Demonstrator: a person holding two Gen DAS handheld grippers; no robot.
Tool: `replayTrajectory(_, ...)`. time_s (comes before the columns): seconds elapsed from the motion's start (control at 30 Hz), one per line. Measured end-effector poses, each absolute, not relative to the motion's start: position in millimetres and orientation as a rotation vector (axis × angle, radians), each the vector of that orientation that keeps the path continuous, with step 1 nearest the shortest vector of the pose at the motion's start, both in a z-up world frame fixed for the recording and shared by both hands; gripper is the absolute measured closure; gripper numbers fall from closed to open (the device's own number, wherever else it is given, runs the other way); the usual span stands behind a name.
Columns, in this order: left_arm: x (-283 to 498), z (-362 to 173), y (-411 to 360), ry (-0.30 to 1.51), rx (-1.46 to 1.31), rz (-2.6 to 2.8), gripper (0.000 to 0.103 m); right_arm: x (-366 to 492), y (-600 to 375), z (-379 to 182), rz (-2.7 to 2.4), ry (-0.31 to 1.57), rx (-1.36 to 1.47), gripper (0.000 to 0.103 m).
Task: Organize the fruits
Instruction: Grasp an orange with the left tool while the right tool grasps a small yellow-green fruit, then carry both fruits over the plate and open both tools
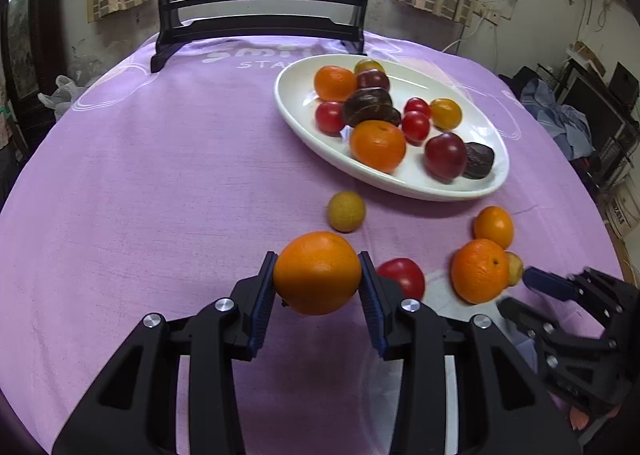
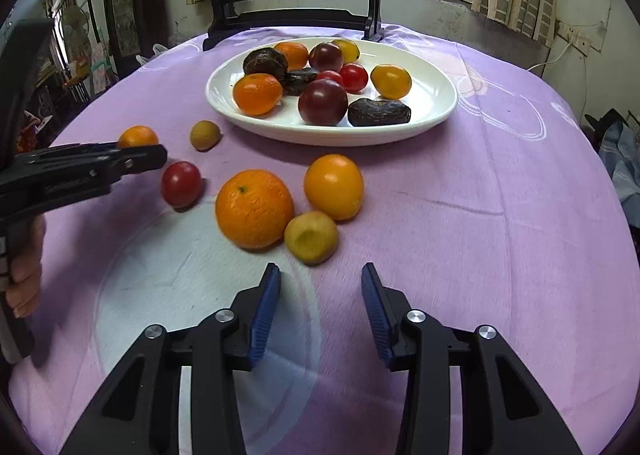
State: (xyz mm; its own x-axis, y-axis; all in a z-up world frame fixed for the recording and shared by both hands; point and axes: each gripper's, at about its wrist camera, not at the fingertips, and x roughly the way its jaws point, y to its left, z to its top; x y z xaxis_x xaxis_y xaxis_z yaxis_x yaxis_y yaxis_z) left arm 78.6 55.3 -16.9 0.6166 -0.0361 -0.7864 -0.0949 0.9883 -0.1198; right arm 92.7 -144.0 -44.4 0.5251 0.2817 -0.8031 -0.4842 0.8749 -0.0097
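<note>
My left gripper (image 1: 318,275) is shut on an orange (image 1: 317,273) and holds it above the purple cloth. The white oval plate (image 1: 296,123) beyond it holds several fruits. Loose on the cloth lie a small tan fruit (image 1: 346,211), a red tomato (image 1: 404,277), a second orange (image 1: 479,270) and a yellow-orange fruit (image 1: 494,227). My right gripper (image 2: 320,291) is open and empty, just short of a small tan fruit (image 2: 311,235) that touches the second orange (image 2: 254,207). The plate (image 2: 436,103) lies farther back. The left gripper (image 2: 120,159) shows at the left edge of the right wrist view, with the held orange (image 2: 138,136) partly hidden.
A dark wooden stand (image 1: 260,31) with a round painted panel stands at the table's far edge behind the plate. The round table drops off on all sides. Clutter and clothes (image 1: 568,123) lie off to the right.
</note>
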Motion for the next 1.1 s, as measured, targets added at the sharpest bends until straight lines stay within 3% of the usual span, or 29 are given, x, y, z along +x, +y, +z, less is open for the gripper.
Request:
replayTrajectory(0.1,77.2,-17.4,52.7,0.906,-0.143,0.018,0.064,102.6,-136.0,-44.4,0.452,0.908,-0.267,0.061)
replayTrajectory(0.2,77.5,-19.5,52.7,0.914,-0.140,0.016,0.064,107.6,-130.7,-42.9,0.468,0.911,-0.267,0.075)
replayTrajectory(0.43,75.3,-16.5,51.0,0.906,-0.132,0.019,0.064,99.2,-142.4,-37.0,0.453,0.893,-0.209,0.076)
replayTrajectory(0.73,75.4,28.4,26.4,0.839,-0.057,-0.021,0.064,89.2,-161.0,21.8,0.455,0.719,-0.171,0.076)
replayTrajectory(1.1,166.8,54.4,22.8,0.818,-0.053,0.066,0.064,159.8,-130.6,26.2,0.405,0.676,-0.189,0.076)
